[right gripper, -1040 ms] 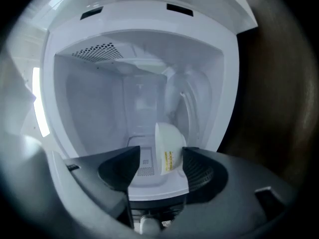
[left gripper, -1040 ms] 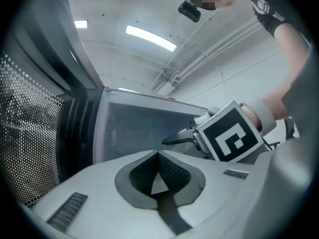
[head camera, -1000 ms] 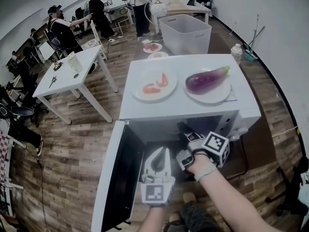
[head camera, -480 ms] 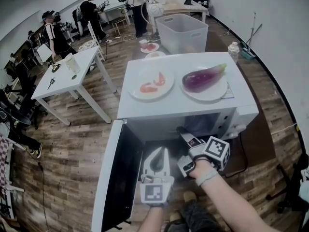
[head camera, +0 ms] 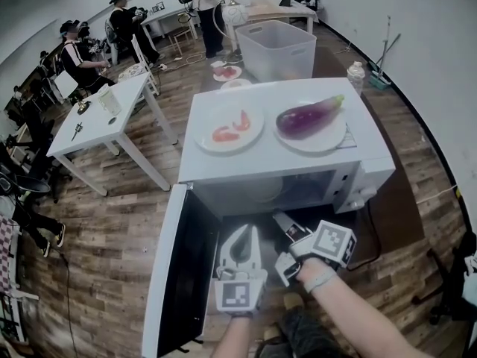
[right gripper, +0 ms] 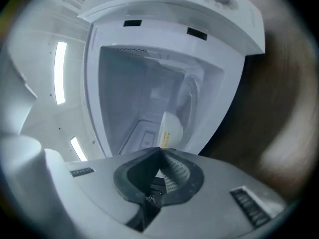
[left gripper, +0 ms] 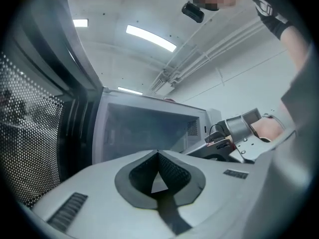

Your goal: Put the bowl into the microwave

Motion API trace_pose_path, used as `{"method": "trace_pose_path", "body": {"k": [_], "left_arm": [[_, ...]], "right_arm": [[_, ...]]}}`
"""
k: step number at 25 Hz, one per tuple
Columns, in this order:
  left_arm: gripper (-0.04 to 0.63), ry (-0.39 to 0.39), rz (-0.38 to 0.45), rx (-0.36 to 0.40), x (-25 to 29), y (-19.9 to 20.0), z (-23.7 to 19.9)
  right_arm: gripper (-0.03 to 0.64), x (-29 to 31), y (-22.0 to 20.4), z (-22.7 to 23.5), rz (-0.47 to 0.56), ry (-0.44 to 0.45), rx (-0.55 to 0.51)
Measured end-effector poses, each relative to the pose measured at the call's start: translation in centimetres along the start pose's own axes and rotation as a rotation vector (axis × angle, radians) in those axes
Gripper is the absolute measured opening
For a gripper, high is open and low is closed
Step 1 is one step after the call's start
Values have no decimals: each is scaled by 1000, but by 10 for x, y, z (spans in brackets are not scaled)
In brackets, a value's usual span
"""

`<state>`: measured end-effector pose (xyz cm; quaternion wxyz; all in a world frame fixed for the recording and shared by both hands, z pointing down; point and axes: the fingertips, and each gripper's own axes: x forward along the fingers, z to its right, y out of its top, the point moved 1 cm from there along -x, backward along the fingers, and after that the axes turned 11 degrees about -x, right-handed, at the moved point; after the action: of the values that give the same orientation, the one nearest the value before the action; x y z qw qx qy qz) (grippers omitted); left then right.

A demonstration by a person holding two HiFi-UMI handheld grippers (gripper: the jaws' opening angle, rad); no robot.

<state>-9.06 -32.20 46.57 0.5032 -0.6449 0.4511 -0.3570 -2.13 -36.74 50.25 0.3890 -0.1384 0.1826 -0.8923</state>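
Sitting inside the microwave (head camera: 287, 162), the bowl (right gripper: 172, 128) looks delivered. The right gripper (head camera: 280, 217) has just been closing its jaws on nothing before the cavity; the left gripper (head camera: 244, 234) is pinched together, empty too. Next likely: swinging the open door (head camera: 182, 274) closed.

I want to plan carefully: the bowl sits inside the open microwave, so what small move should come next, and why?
Probably draw the right gripper back clear of the opening, so the door can swing shut. The bowl already rests inside the microwave, and this gripper's jaws have just closed on nothing.
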Motion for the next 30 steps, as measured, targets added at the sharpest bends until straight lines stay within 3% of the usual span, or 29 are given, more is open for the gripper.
{"method": "trace_pose_path", "body": {"k": [3, 5, 7, 10, 14, 21, 30], "left_arm": [[0, -3, -2, -7, 1, 0, 0], [0, -6, -2, -19, 2, 1, 2], [0, -12, 1, -23, 2, 2, 4], [0, -24, 2, -13, 2, 2, 5], [0, -38, -4, -21, -1, 3, 10], [0, -76, -16, -13, -11, 6, 21], [0, -108, -54, -41, -32, 14, 35]], "right_arm": [[3, 1, 2, -19, 17, 132, -60], [3, -3, 0, -25, 25, 166, -57], [2, -11, -2, -17, 9, 126, -104], [2, -22, -5, -8, -47, 70, -278], [2, -30, -9, -25, -86, 126, -518], [0, -53, -21, -51, -179, 209, -781], [0, -89, -16, -62, -188, 145, -918]]}}
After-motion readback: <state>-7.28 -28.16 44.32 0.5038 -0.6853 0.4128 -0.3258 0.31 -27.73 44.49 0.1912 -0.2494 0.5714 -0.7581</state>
